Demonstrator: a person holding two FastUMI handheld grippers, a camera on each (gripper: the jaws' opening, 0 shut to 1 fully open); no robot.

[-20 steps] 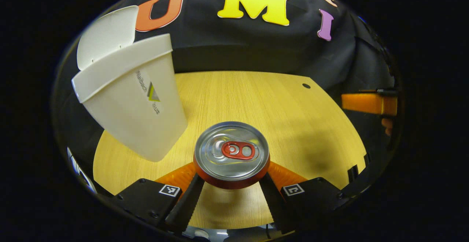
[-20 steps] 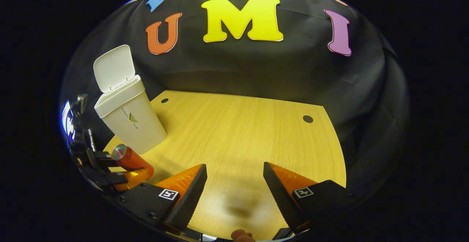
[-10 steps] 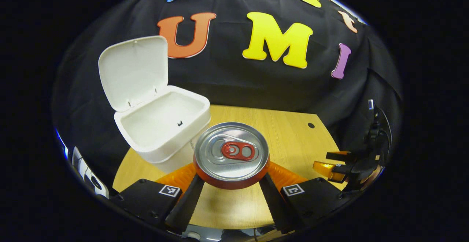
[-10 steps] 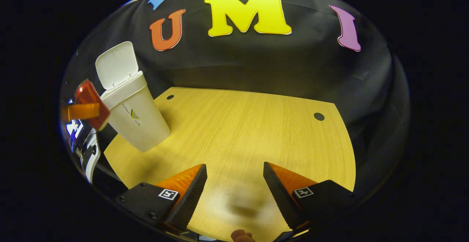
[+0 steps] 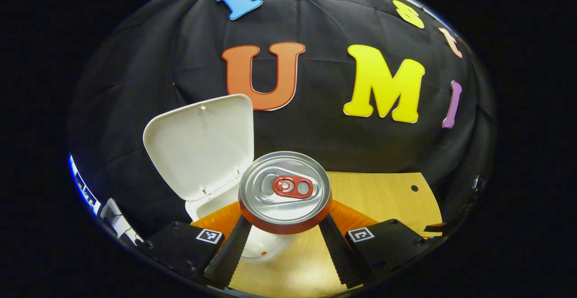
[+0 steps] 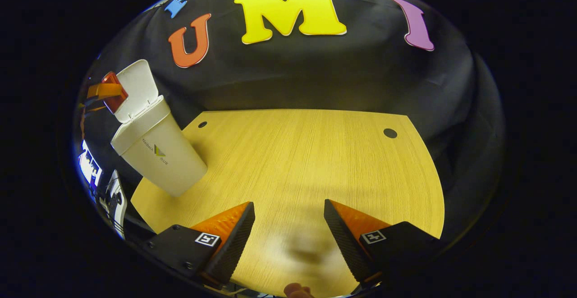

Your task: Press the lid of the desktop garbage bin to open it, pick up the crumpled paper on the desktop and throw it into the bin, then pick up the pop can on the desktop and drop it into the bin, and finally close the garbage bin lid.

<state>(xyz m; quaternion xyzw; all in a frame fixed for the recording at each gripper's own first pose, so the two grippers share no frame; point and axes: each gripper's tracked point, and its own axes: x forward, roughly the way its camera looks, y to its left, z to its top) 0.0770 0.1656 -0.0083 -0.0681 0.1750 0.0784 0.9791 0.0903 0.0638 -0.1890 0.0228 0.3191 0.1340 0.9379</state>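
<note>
In the left gripper view my left gripper (image 5: 285,223) is shut on a red pop can (image 5: 285,192), whose silver top with a red tab faces the camera. Right behind and below the can stands the white garbage bin (image 5: 266,246) with its lid (image 5: 203,147) raised. In the right gripper view the bin (image 6: 155,151) stands at the table's far left with its lid (image 6: 137,88) up, and the left gripper (image 6: 104,91) holds the can (image 6: 112,97) above the bin's opening. My right gripper (image 6: 288,226) hangs open over the wooden table (image 6: 306,162) with nothing between its fingers.
The table (image 5: 383,194) has small round holes near its far corners (image 6: 390,133). A fingertip (image 6: 297,291) of the hand holding the right gripper shows at the bottom edge. Black cloth closes off the back of the booth.
My left gripper has lifted the can up and carried it over to the bin's open top. The right gripper has stayed open over the table, shifting only slightly.
</note>
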